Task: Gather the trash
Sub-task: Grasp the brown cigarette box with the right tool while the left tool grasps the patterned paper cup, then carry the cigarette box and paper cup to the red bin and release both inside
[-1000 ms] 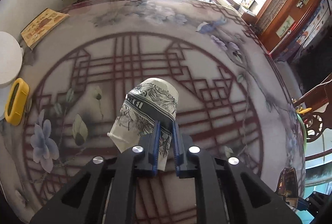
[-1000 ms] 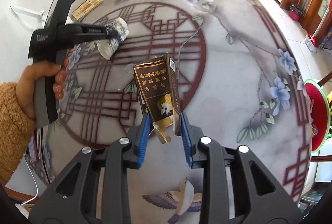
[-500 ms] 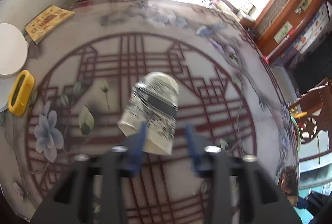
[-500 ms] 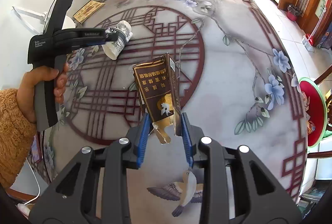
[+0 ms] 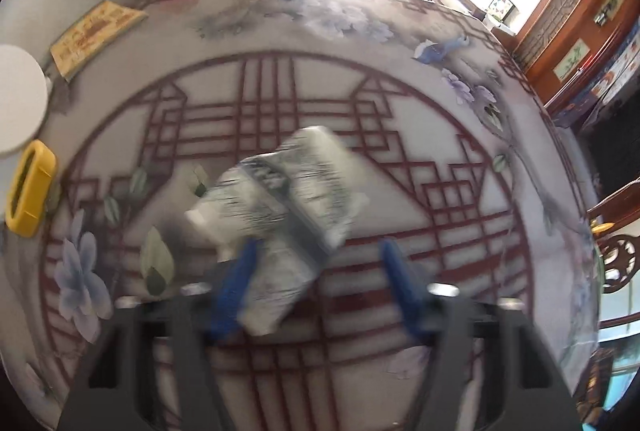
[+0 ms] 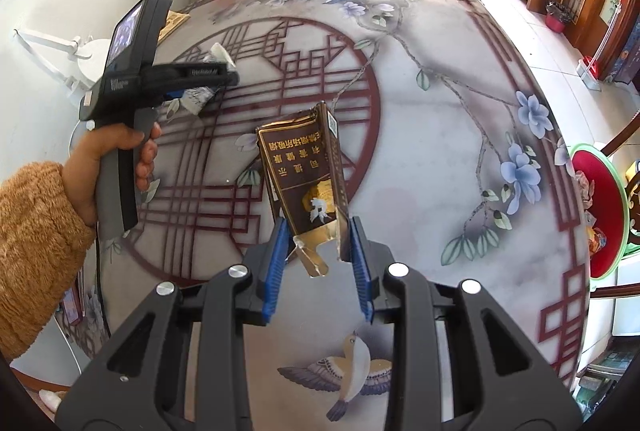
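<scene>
- The left tool (image 5: 316, 283) has its blue-padded jaws spread and closing. A crumpled white paper cup with grey-black ink print (image 5: 280, 207) lies between them, in the middle of the left wrist view. The cup is against the left pad, and a clear gap separates it from the right pad, so nothing clamps it. This view is motion-blurred.
- In the right wrist view the same tool (image 6: 230, 79) shows at upper left, held by a hand (image 6: 116, 167) in a fuzzy orange-brown sleeve (image 6: 36, 251). The cup (image 6: 206, 89) is at its tip, close above the surface.
- The right tool (image 6: 318, 243) grips a torn, flattened dark brown cigarette pack with gold lettering (image 6: 304, 171) at its lower end. The pack stands up from the jaws in the frame centre, clear of the surface.
- The surface (image 6: 420, 159) is a round glossy top printed with a dark red lattice circle, blue flowers and birds.
- At the left edge of the left wrist view, a yellow rounded plastic object (image 5: 30, 191) sits below a white disc (image 5: 18, 99). A yellow-and-red printed booklet (image 5: 96, 35) lies in the upper left.
</scene>
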Demonstrator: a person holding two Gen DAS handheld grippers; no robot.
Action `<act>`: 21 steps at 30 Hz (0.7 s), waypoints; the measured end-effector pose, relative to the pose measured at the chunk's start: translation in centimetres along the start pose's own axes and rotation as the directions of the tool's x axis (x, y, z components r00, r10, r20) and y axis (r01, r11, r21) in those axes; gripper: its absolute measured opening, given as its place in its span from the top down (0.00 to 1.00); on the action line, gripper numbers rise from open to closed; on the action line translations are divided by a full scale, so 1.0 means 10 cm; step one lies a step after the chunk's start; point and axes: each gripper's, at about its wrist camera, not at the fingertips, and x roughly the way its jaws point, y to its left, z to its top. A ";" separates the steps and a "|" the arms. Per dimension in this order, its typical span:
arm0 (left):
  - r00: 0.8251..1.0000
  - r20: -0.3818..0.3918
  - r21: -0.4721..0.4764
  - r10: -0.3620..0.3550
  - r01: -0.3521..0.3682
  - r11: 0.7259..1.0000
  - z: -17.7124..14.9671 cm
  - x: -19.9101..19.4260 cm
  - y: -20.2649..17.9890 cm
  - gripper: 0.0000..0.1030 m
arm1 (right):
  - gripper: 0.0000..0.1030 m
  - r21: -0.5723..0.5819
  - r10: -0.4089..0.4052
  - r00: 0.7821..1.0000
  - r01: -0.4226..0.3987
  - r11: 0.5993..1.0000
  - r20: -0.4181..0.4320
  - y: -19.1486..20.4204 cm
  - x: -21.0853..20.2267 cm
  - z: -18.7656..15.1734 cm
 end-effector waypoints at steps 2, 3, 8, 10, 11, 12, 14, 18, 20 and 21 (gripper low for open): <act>1.000 0.001 -0.016 -0.021 0.021 1.000 0.01 -0.03 0.06 0.75 | 0.70 -0.007 0.003 1.000 -0.003 1.000 -0.001 0.02 0.01 0.02; 1.000 0.004 -0.028 -0.031 0.031 0.999 0.00 -0.06 0.10 0.78 | 0.70 -0.011 0.005 1.000 -0.005 1.000 -0.002 0.03 0.02 0.02; 0.996 0.073 -0.002 -0.052 0.052 0.999 -0.11 -0.41 0.10 0.80 | 0.70 -0.036 0.008 1.000 -0.008 0.999 0.010 0.13 -0.02 0.06; 0.992 0.103 0.021 -0.071 0.069 0.997 -0.19 -0.58 0.03 0.80 | 0.70 -0.050 0.005 1.000 -0.003 0.999 0.023 0.18 -0.06 0.08; 0.990 0.118 0.032 -0.080 0.077 0.997 -0.24 -0.69 0.00 0.80 | 0.70 -0.056 0.004 1.000 -0.002 0.998 0.027 0.20 -0.08 0.09; 0.988 0.127 0.037 -0.086 0.082 0.996 -0.28 -0.77 -0.03 0.80 | 0.70 -0.060 0.004 1.000 -0.003 0.998 0.031 0.22 -0.11 0.09; 0.986 0.136 0.051 -0.096 0.090 0.995 -0.39 -0.91 -0.10 0.80 | 0.70 -0.066 0.008 0.999 -0.005 0.998 0.044 0.26 -0.16 0.11; 0.982 0.142 0.059 -0.124 0.117 0.991 -0.59 -1.12 -0.19 0.80 | 0.70 -0.088 0.011 0.997 -0.004 0.996 0.077 0.34 -0.28 0.14; 0.979 0.147 0.050 -0.140 0.134 0.990 -0.70 -1.24 -0.21 0.80 | 0.70 -0.099 0.011 0.995 -0.002 0.995 0.097 0.37 -0.36 0.14; 0.979 0.149 0.053 -0.140 0.134 0.990 -0.74 -1.27 -0.23 0.80 | 0.70 -0.104 0.011 0.994 0.001 0.995 0.109 0.38 -0.40 0.15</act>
